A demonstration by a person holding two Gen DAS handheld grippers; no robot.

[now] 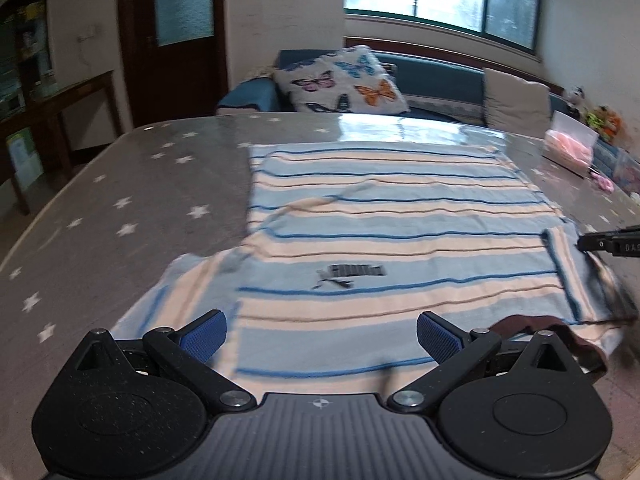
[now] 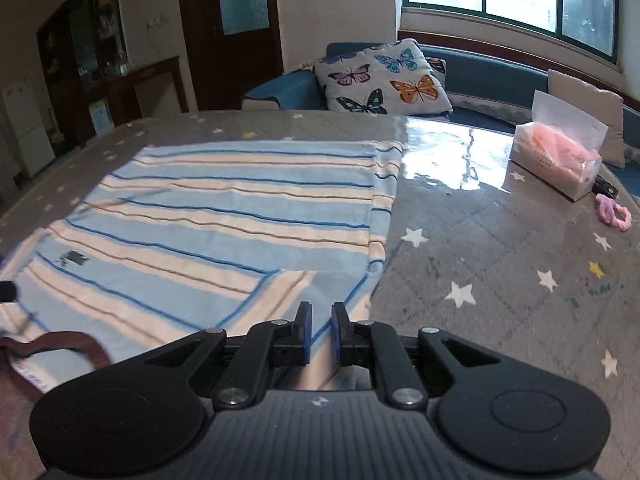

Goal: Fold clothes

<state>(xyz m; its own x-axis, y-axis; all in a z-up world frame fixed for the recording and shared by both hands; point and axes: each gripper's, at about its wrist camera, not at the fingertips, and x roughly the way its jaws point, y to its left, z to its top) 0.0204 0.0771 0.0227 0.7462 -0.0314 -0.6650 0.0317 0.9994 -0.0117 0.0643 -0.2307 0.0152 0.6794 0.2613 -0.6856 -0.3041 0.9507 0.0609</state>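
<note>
A blue and cream striped shirt (image 1: 380, 220) lies spread flat on the table, a small dark logo on its chest, its brown collar (image 1: 552, 326) at the near right. My left gripper (image 1: 320, 338) is open, fingers wide apart above the shirt's near edge, holding nothing. In the right wrist view the shirt (image 2: 224, 216) fills the left half. My right gripper (image 2: 321, 332) is nearly closed on the folded sleeve (image 2: 312, 292) at the shirt's near right edge, with a narrow gap between the pads. The right gripper's tip shows in the left wrist view (image 1: 608, 242) beside the sleeve.
The table (image 2: 480, 264) has a grey cover with stars under clear plastic. A tissue box (image 2: 556, 160) and a pink hair tie (image 2: 614, 212) lie at the far right. A blue sofa with a butterfly pillow (image 1: 340, 80) stands beyond the table.
</note>
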